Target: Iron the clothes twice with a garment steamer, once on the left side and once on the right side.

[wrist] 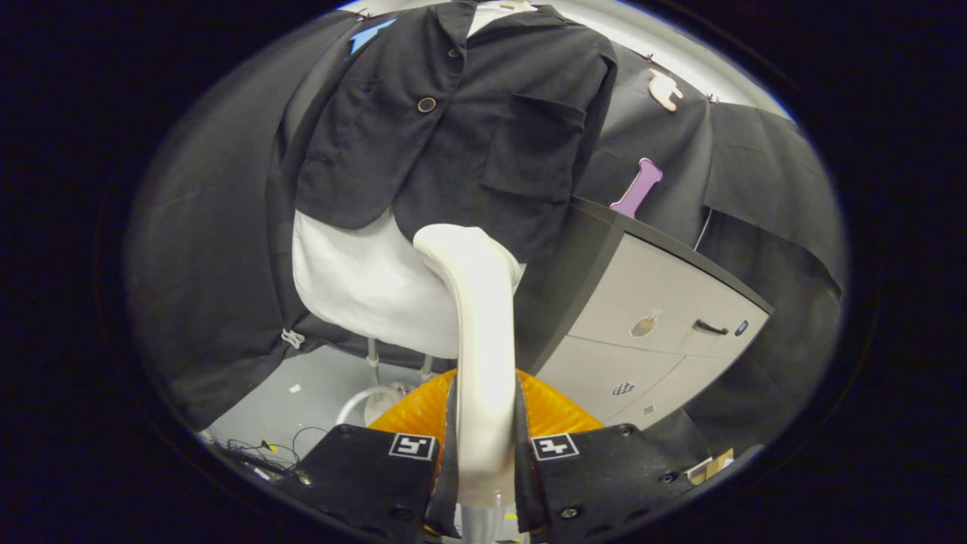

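Gripper view: my gripper is pinching the smooth, glossy white plastic handle of the garment steamer, one finger pressed on each side of it, so it sits squarely between them. Judging by how the handle fills the gap, the hold looks firm. The handle's long axis runs straight ahead along my fingers, then curves over at its far end into a rounded head that tips toward the clothes.

Just beyond my fingers, behind the handle, lies a ribbed orange plastic piece, and past it a pale grey floor with thin cables near the booth wall. To one side stands a light grey cabinet with a dark top, flat-fronted, with a small dark handle.

Further on, dead ahead and above the steamer head, hangs the task's garment: a black woven jacket with round buttons and a patch pocket, worn over a white, smooth-looking fabric underlayer that shows below its hem. The jacket looks matte and slightly stiff, its front flaps parting near the hem. I cannot tell whether the steamer head is touching the cloth or only near it; it appears level with the jacket's lower edge, close to the centre opening.

So the coming move, as I judge it, turns on this: the jacket lies forward and up from my gripper, its long axis vertical, and each pass should travel along one front panel beside that opening.
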The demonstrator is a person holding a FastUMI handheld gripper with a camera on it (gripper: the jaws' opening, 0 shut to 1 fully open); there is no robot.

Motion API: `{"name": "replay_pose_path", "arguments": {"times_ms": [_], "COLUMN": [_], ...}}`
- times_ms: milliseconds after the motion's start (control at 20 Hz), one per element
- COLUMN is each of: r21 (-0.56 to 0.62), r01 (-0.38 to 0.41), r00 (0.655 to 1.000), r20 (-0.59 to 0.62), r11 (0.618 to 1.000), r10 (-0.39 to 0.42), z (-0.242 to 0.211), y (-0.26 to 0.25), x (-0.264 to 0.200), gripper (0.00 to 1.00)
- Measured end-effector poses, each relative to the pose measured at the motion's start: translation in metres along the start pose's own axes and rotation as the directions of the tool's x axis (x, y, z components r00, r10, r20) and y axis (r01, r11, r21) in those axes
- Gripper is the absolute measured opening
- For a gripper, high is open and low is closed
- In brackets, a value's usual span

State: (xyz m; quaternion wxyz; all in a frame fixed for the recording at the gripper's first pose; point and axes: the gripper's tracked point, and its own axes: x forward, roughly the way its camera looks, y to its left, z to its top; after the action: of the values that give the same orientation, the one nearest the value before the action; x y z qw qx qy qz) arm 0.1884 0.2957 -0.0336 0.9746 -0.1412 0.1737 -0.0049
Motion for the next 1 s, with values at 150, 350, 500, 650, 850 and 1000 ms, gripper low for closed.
{"name": "replay_pose_path", "arguments": {"times_ms": [150, 350, 500, 650, 850, 1000], "r21": [-0.018, -0.061, -0.057, -0.052, -0.064, -0.04], "r01": [-0.011, -0.035, -0.051, -0.059, -0.054, -0.062], "r00": [0.999, 0.994, 0.981, 0.948, 0.881, 0.831], "r20": [0.046, 0.105, 0.184, 0.311, 0.467, 0.552], "r11": [1.0, 0.998, 0.997, 0.997, 0.997, 0.997], "r10": [0.012, 0.041, 0.06, 0.072, 0.077, 0.074], "z": [0.018, 0.047, 0.088, 0.15, 0.233, 0.294], "y": [0.0, 0.01, 0.017, 0.027, 0.047, 0.057], "x": [-0.013, -0.031, -0.05, -0.073, -0.099, -0.106], "gripper": [0.33, 0.33, 0.33, 0.33, 0.33, 0.33]}}
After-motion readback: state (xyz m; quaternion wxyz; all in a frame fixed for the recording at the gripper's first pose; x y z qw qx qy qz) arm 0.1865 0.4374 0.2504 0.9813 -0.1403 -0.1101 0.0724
